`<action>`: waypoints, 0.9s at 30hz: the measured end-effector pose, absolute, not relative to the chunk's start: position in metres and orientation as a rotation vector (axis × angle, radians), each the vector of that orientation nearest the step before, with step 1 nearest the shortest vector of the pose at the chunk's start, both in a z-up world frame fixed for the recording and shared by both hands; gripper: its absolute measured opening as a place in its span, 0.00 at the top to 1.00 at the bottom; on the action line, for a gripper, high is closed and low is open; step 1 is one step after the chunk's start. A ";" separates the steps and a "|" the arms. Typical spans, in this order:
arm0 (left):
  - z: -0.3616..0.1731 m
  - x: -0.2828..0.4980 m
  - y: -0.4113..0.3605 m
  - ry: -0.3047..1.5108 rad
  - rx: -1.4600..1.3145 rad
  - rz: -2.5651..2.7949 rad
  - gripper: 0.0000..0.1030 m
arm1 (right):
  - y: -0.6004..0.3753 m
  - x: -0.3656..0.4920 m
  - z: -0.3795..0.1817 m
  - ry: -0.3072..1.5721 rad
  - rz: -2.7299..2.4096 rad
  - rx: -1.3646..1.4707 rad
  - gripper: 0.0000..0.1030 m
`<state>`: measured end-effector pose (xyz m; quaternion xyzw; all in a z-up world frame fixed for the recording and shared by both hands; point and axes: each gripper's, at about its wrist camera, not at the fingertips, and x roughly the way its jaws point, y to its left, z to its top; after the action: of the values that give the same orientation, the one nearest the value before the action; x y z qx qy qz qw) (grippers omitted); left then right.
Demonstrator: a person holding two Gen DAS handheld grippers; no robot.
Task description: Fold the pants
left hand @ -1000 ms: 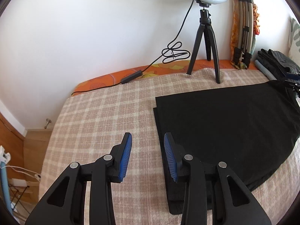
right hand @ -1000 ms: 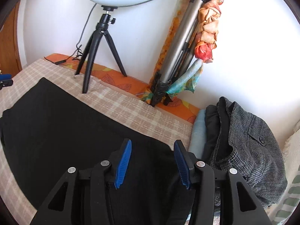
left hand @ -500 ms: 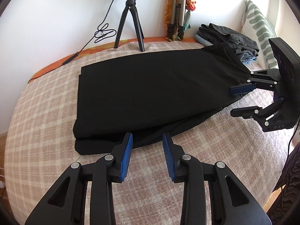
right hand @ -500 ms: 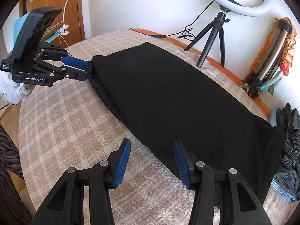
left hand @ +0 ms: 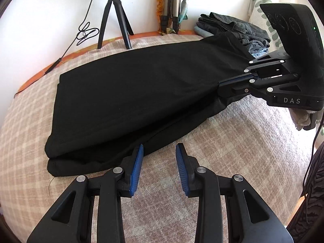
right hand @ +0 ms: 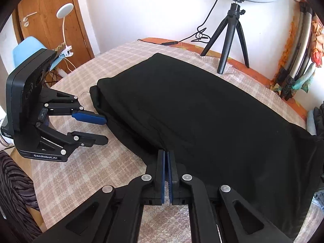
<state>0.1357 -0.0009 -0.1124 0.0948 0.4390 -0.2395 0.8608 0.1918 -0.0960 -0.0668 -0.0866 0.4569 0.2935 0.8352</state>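
Black pants lie folded lengthwise on a checked beige blanket; they also show in the right wrist view. My left gripper is open, its left fingertip at the pants' near edge close to the hem end; it also shows in the right wrist view, open beside the hem. My right gripper is shut on the pants' near edge at the waist end; in the left wrist view it pinches that edge and lifts it slightly.
A ring-light tripod and its cable stand at the back by the wall. A folded metal tripod with a scarf leans on the wall. A stack of folded clothes and a striped pillow lie at the right end.
My right gripper has closed on the pants' waist-end edge. My left gripper has moved closer to the hem-end edge and stays open.
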 end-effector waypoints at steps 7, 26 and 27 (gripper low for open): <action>-0.117 0.169 -0.015 0.969 0.117 -0.578 0.54 | -0.108 0.201 -0.062 0.974 0.640 -0.054 1.00; -0.120 0.178 -0.077 0.957 0.047 -0.845 0.51 | -0.130 0.203 -0.059 0.972 0.644 0.032 0.84; -0.120 0.174 -0.076 0.953 0.054 -0.847 0.51 | -0.137 0.206 -0.060 0.970 0.628 0.064 0.69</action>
<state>0.1743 -0.0762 -0.1201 0.0254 0.4447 -0.3952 0.8034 0.2055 -0.1372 -0.0596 0.0304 0.4585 0.2969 0.8371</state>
